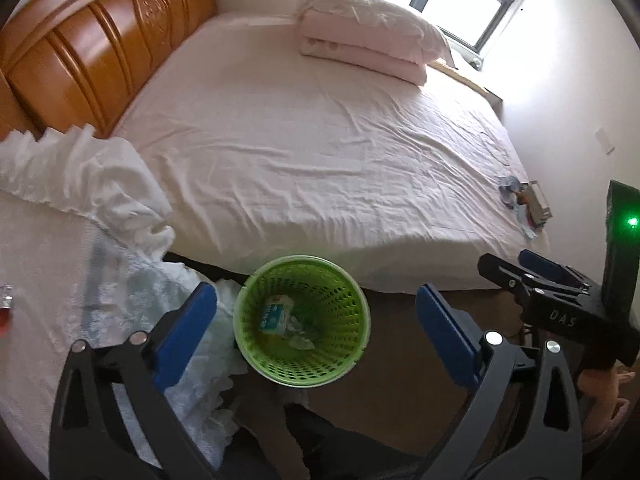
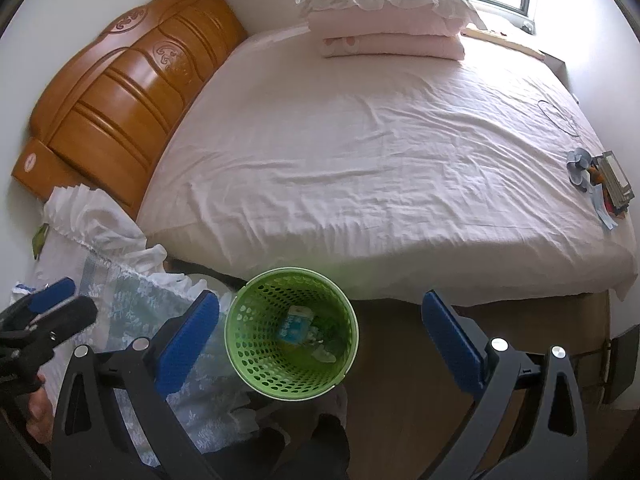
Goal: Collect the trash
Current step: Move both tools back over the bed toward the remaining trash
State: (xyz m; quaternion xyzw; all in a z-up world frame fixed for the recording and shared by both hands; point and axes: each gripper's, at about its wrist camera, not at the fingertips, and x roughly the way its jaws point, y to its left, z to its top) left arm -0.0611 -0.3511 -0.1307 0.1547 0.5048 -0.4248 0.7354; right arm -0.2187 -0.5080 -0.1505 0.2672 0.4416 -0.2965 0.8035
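Note:
A green perforated wastebasket [image 1: 348,292] [image 2: 248,344] stands on the floor against the near side of the bed. Inside it lie a blue-and-white carton [image 1: 274,314] [image 2: 296,326] and some clear wrappers. My left gripper [image 1: 316,334] hangs open above the basket with nothing between its blue pads. My right gripper [image 2: 320,336] is open and empty too, just to the right of the left one and also over the basket. Each shows at the edge of the other's view: right gripper [image 1: 506,258], left gripper [image 2: 78,294]. A small pile of trash [image 1: 524,200] [image 2: 600,184] lies on the bed's far right edge.
The bed [image 1: 300,140] has a pink sheet, a wooden headboard [image 2: 120,88], and a folded quilt with a pillow [image 2: 384,28] by the window. A white lace cloth [image 1: 80,208] covers furniture left of the basket. Brown floor [image 2: 400,360] lies to the basket's right.

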